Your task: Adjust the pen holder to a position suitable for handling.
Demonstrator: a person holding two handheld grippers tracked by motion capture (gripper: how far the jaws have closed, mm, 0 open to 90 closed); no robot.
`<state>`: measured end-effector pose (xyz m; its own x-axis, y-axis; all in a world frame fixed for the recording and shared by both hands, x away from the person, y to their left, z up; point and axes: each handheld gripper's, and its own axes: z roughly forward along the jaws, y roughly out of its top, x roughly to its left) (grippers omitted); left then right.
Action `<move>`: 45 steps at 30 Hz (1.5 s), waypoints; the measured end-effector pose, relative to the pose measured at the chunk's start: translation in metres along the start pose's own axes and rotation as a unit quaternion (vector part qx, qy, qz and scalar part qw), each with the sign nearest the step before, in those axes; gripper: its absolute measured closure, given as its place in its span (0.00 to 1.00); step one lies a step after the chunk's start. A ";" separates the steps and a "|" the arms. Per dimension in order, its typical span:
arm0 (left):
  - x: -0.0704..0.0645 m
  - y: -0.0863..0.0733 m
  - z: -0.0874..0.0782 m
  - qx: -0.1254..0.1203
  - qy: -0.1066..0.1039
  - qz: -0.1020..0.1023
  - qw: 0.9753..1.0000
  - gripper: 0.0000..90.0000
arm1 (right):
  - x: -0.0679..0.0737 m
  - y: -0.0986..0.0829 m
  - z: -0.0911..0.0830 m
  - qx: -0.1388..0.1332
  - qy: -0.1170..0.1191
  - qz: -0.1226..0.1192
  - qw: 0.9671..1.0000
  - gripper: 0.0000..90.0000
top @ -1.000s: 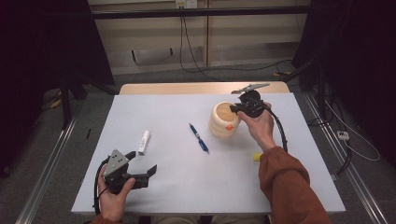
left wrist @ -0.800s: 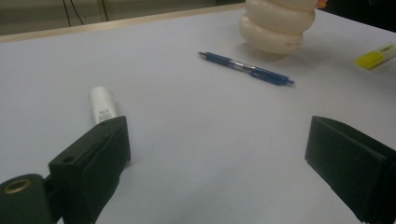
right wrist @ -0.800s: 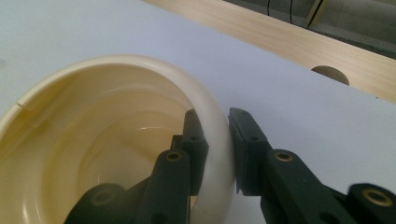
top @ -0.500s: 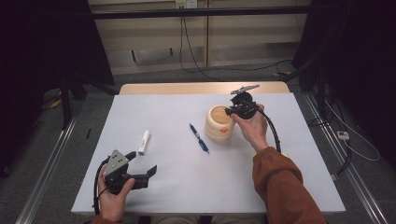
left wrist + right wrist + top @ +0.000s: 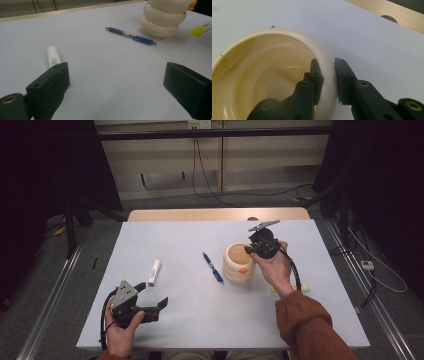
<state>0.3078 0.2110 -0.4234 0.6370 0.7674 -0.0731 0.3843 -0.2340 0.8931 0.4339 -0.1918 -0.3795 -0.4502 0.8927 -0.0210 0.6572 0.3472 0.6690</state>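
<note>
A cream ribbed cup (image 5: 238, 265) with a small orange knob on its side stands right of the table's middle. My right gripper (image 5: 253, 248) is shut on its rim. In the right gripper view, one jaw sits inside the cup (image 5: 262, 75) and the other outside, with the right gripper (image 5: 328, 77) pinching the wall. My left gripper (image 5: 151, 308) rests open near the front left of the table with nothing between its jaws. In the left gripper view, the left gripper (image 5: 115, 87) faces the cup (image 5: 163, 21) across bare table.
A blue pen (image 5: 213, 268) lies just left of the cup, and a white tube (image 5: 154, 272) lies farther left. A yellow highlighter (image 5: 290, 289) lies by the right forearm. The white table top (image 5: 210, 320) ends in a wooden strip (image 5: 215, 214) at the back.
My right gripper has drawn the cup a little toward the person, still shut on its rim. The left gripper has not moved.
</note>
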 end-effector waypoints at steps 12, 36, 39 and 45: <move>0.000 0.000 0.002 0.001 -0.001 0.000 1.000 0.07 | 0.002 -0.013 0.002 0.016 -0.019 0.024 0.999 0.86; 0.000 -0.001 0.001 0.003 -0.002 -0.003 1.000 0.07 | -0.006 -0.021 -0.001 -0.047 0.035 0.020 0.998 0.29; 0.000 -0.001 0.001 0.003 -0.002 -0.003 1.000 0.07 | -0.009 -0.026 -0.003 -0.059 0.045 0.022 0.997 0.18; 0.000 -0.001 0.002 0.003 -0.002 -0.003 1.000 0.07 | -0.013 -0.032 -0.013 -0.092 0.053 0.031 0.994 0.13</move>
<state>0.3086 0.2102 -0.4247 0.6375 0.7662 -0.0810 0.3929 -0.2328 0.8896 0.4104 -0.2185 -0.3910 -0.4804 0.8718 0.0960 0.5678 0.2256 0.7916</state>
